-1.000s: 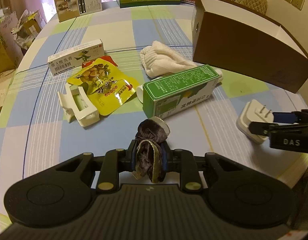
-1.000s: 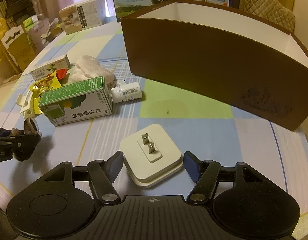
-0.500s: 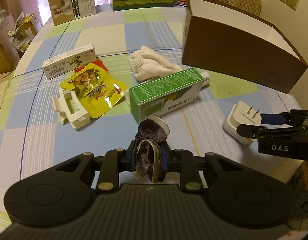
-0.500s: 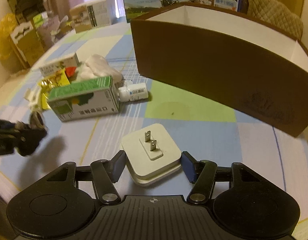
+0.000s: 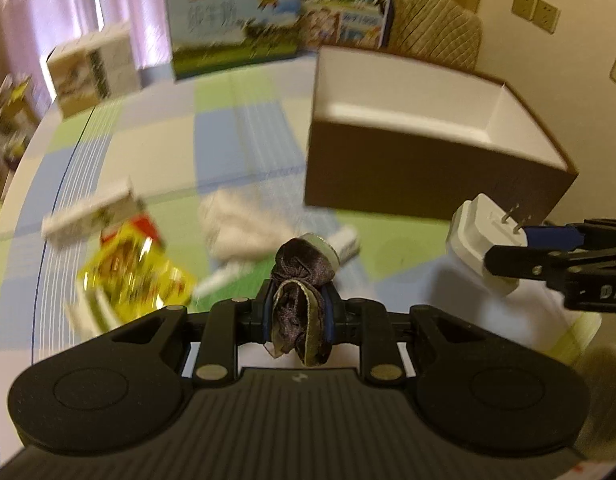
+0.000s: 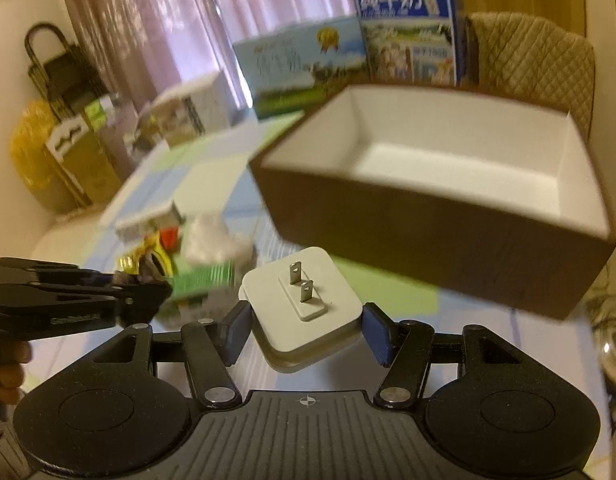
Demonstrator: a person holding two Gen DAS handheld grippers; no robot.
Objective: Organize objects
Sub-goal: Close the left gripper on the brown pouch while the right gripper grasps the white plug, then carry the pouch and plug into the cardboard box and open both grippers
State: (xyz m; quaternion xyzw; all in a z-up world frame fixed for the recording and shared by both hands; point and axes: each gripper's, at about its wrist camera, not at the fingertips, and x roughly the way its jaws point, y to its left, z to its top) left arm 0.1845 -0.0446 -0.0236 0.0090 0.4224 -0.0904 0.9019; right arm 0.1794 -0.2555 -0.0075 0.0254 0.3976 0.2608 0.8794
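Two hand-held grippers hover above a checked table, each carrying an item toward an open brown box with a white, empty interior that stands near the table's far right corner. The left gripper has its jaws pressed on a dark satin scrunchie. The right gripper pinches a white plug adapter, prongs up, between blue pads. Both items are clear of the table, short of the box's near wall. The step appears to be transport. Next, each load likely needs carrying over the rim before the jaws spread. Blurred packets remain near the table's left edge.
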